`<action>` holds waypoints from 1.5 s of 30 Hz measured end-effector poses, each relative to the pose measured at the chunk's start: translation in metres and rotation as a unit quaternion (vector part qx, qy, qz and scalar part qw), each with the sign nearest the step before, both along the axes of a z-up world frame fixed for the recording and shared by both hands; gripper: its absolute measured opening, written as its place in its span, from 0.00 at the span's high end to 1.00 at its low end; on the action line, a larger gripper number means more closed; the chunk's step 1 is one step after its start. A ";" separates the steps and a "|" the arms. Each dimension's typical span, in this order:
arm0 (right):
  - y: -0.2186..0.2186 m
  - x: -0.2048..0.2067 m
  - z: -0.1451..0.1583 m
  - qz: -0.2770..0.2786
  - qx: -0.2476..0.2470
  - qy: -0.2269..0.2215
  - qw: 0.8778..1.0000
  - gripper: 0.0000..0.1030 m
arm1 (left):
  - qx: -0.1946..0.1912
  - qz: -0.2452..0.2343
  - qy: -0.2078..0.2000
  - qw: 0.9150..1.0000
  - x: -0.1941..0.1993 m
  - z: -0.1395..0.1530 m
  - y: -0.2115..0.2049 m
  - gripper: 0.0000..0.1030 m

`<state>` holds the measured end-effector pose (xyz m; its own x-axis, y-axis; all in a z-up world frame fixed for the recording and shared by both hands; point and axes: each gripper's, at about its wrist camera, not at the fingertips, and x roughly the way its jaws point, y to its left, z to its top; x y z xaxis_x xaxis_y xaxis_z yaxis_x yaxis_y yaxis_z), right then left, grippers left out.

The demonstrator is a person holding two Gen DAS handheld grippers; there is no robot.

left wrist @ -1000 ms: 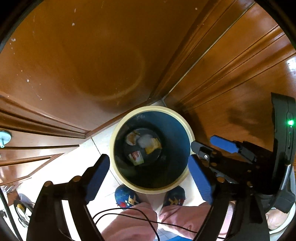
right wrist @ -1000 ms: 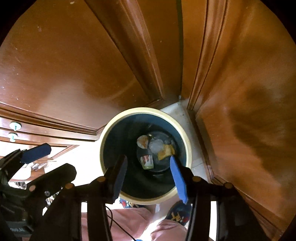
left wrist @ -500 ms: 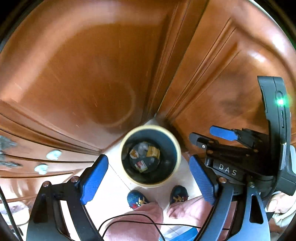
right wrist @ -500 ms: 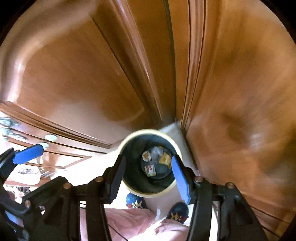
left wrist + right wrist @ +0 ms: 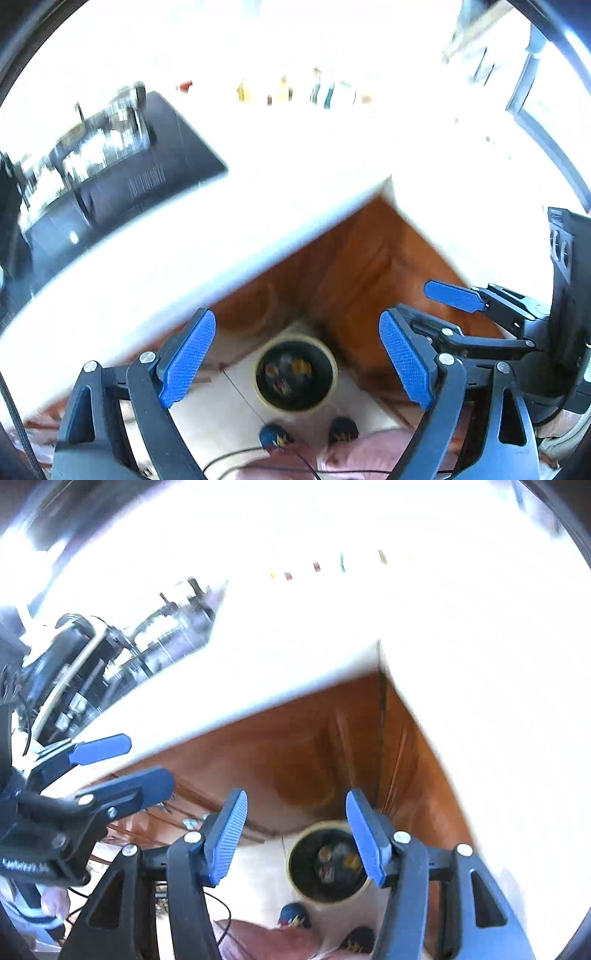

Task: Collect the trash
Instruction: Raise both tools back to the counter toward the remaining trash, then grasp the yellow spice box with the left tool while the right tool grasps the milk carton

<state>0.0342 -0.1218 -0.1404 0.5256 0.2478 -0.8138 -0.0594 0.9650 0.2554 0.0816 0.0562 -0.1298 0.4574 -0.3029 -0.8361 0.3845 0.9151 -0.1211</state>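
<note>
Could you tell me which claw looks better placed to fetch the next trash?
Left, narrowly: both claws hang empty above the bin, but the left claw gapes wider; the empty jaws of the right claw have just been opening. The counter is washed out.

Upright cream-rimmed dark bin (image 5: 295,373), scraps of trash (image 5: 290,369) inside

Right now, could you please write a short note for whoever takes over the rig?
Left claw: open, empty, jaws just widened.
Right claw: open, empty, jaws just widened.
Bin: on the floor in the corner of the wooden cabinets, by the person's slippers; wrappers lie inside.
Done: some trash is binned.
Left: check the overexposed countertop for more; none can be made out.
</note>
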 end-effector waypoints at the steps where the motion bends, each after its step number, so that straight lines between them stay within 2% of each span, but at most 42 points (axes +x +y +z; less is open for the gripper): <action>1: -0.001 0.005 0.015 0.004 -0.006 -0.011 1.000 0.45 | 0.000 -0.001 -0.008 1.000 0.004 0.013 0.000 0.08; 5: -0.008 0.032 0.070 0.011 -0.031 -0.051 0.998 0.45 | -0.004 -0.005 -0.043 0.999 0.027 0.060 -0.006 0.07; 8: -0.017 0.057 0.097 0.008 -0.043 -0.067 0.997 0.45 | -0.013 -0.008 -0.056 0.998 0.052 0.090 -0.010 0.07; 13: -0.033 0.113 0.124 -0.003 -0.039 -0.072 0.997 0.45 | -0.031 -0.005 -0.048 0.998 0.103 0.120 -0.015 0.07; 16: -0.043 0.153 0.124 -0.015 -0.046 -0.068 0.997 0.45 | -0.034 -0.002 -0.039 0.999 0.136 0.123 -0.020 0.07; 21: -0.054 0.217 0.109 -0.021 -0.050 -0.043 0.998 0.45 | -0.046 0.011 0.002 0.999 0.196 0.106 -0.031 0.07; 24: -0.057 0.249 0.089 -0.015 -0.051 -0.021 0.998 0.45 | -0.051 0.019 0.013 0.998 0.225 0.094 -0.039 0.07; 29: -0.061 0.284 0.057 -0.013 -0.051 0.013 0.999 0.45 | -0.057 0.043 0.050 0.996 0.269 0.067 -0.051 0.07; 36: -0.063 0.307 0.023 0.002 -0.053 0.053 0.997 0.45 | -0.062 0.086 0.100 0.989 0.308 0.026 -0.066 0.07; 39: -0.065 0.309 0.015 0.008 -0.048 0.064 0.997 0.55 | -0.064 0.109 0.119 0.985 0.320 0.012 -0.074 0.07; 45: -0.074 0.303 0.015 -0.006 -0.035 0.046 0.998 0.58 | -0.046 0.158 0.139 0.977 0.335 -0.008 -0.087 0.07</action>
<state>0.3375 -0.1958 -0.1253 0.4505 0.1824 -0.8740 -0.0262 0.9812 0.1912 0.4162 -0.0304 -0.1378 0.2994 -0.2631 -0.9171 0.0259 0.9631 -0.2679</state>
